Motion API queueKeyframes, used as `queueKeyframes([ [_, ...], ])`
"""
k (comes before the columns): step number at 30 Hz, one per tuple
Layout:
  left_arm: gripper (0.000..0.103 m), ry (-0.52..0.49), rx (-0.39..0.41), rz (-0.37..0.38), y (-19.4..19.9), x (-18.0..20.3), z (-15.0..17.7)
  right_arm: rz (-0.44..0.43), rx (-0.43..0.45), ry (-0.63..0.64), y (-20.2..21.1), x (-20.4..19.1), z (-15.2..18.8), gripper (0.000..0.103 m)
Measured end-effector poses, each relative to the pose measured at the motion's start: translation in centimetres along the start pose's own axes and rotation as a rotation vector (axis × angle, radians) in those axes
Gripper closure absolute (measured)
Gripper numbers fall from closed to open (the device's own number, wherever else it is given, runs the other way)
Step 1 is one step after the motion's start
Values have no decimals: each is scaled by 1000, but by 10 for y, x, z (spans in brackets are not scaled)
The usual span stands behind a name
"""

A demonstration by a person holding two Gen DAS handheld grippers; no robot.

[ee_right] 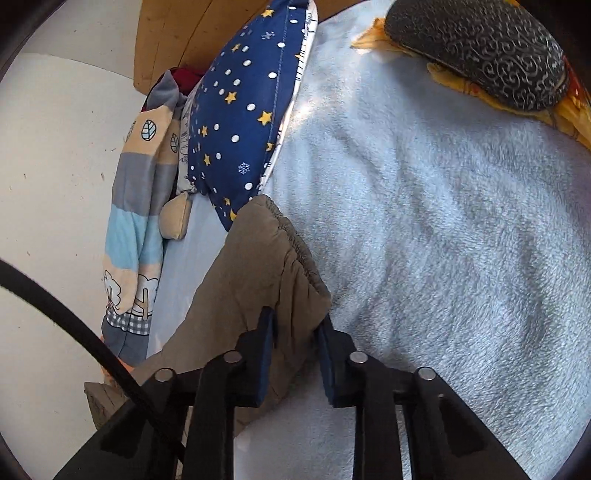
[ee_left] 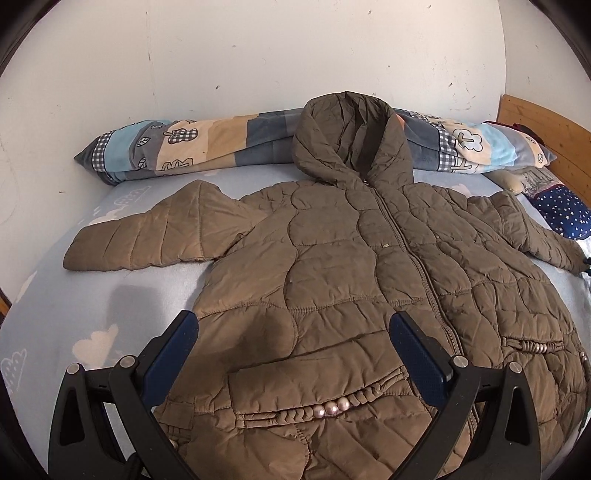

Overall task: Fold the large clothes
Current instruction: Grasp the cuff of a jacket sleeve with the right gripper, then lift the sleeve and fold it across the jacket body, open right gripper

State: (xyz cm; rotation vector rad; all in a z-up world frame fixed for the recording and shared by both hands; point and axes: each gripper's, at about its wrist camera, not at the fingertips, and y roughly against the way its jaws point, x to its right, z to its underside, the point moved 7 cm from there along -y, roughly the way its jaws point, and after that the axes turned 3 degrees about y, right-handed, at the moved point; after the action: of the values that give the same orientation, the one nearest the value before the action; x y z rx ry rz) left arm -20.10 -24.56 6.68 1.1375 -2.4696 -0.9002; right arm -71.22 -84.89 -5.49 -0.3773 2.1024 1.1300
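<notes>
A brown quilted hooded jacket (ee_left: 332, 258) lies face up and zipped on the pale blue bed sheet (ee_left: 92, 314), hood (ee_left: 351, 136) towards the wall, both sleeves spread out. My left gripper (ee_left: 293, 321) hangs open above the jacket's lower left front, near the beaded pocket (ee_left: 325, 406), with nothing between its fingers. In the right wrist view, the right sleeve (ee_right: 258, 258) runs forward to its elastic cuff. My right gripper (ee_right: 295, 317) is shut on this sleeve, the fabric pinched between its blue pads a little behind the cuff.
A rolled patchwork blanket (ee_left: 184, 144) lies along the wall behind the hood. A dark blue star pillow (ee_right: 243, 110) sits by the cuff, against the wooden headboard (ee_right: 173, 33). A dark patterned cushion on yellow cloth (ee_right: 480, 48) lies further out. A black cable (ee_right: 74, 325) crosses the left.
</notes>
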Motion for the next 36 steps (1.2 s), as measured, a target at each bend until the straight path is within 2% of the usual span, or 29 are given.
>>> queueKeyframes([
  [3, 0, 0, 7, -3, 2, 0, 0, -53, 53, 25, 20, -31, -7, 86],
  [7, 0, 19, 20, 4, 9, -2, -2, -135, 124, 140, 60, -107, -9, 88],
  [12, 0, 51, 49, -3, 19, -10, -11, -267, 136, 326, 109, -225, 28, 88],
  [14, 0, 61, 68, -13, 21, -16, -20, -309, 145, 425, 127, -274, 54, 88],
  [16, 0, 61, 100, -30, 24, -23, -33, -312, 140, 520, 137, -316, 86, 88],
  [19, 0, 67, 154, -81, 29, -39, -50, -323, 89, 631, 143, -372, 131, 88],
  [24, 0, 202, 166, -93, 38, -76, -62, -309, 44, 795, 143, -445, 209, 88],
  [30, 0, 261, 154, -99, 44, -90, -61, -294, -48, 909, 119, -481, 313, 88],
  [36, 0, 346, 169, -87, 58, -110, -61, -288, -171, 982, 77, -489, 422, 88],
])
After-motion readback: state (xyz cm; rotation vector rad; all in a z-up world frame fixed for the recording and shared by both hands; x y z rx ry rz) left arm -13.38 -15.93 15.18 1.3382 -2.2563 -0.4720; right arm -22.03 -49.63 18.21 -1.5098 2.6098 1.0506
